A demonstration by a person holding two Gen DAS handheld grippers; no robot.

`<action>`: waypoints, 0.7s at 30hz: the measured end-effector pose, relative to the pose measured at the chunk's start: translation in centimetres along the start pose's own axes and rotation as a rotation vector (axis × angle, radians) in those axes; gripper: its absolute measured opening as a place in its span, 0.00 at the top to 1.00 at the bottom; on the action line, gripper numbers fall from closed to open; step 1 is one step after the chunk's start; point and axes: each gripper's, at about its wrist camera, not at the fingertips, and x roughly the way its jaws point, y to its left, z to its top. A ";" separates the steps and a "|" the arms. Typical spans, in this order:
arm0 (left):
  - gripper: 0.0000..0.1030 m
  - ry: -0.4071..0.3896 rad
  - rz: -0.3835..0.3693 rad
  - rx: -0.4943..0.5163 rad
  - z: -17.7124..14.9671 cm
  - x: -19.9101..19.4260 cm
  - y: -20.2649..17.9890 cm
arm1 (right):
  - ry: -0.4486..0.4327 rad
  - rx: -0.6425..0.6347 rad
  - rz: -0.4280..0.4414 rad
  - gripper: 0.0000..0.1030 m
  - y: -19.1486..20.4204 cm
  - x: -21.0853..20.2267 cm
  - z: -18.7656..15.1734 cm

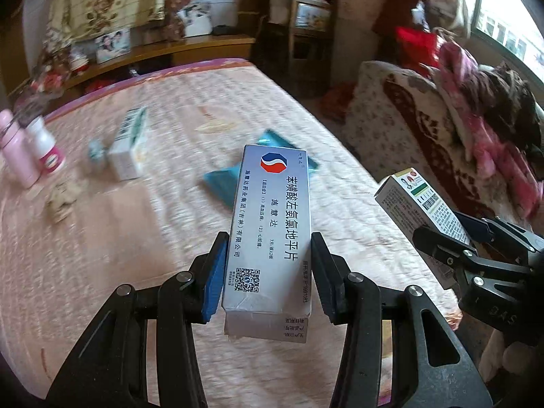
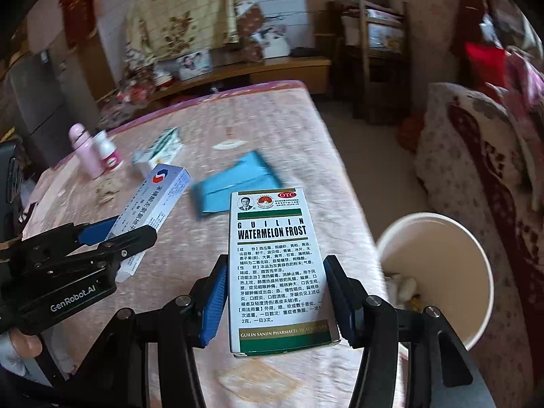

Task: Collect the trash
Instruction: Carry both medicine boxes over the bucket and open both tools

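My left gripper (image 1: pixel 268 272) is shut on a long silver-blue medicine box (image 1: pixel 268 224) and holds it above the pink bedspread (image 1: pixel 136 238). The same box (image 2: pixel 153 200) and left gripper (image 2: pixel 112 234) show at the left of the right wrist view. My right gripper (image 2: pixel 275 292) is shut on a white and green Watermelon Frost box (image 2: pixel 275 265), also seen at the right of the left wrist view as a tilted carton (image 1: pixel 421 204). A white paper cup bin (image 2: pixel 438 272) with some scraps inside stands just right of the right gripper, beside the bed.
On the bedspread lie a teal packet (image 1: pixel 238 176), a white and green carton (image 1: pixel 131 146), a pink bottle (image 1: pixel 17 149), a white bottle (image 1: pixel 46 146) and small crumpled scraps (image 1: pixel 63 200). A patterned sofa with heaped clothes (image 1: pixel 459 119) stands right of the bed.
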 end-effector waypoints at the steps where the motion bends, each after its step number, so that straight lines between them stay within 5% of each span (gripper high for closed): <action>1: 0.57 0.001 -0.007 0.007 0.1 0.1 -0.6 | -0.001 0.008 -0.009 0.48 -0.7 -0.2 -0.1; 21: 0.57 0.051 -0.133 0.137 2.1 4.4 -11.1 | 0.011 0.174 -0.134 0.48 -11.4 -1.6 -2.4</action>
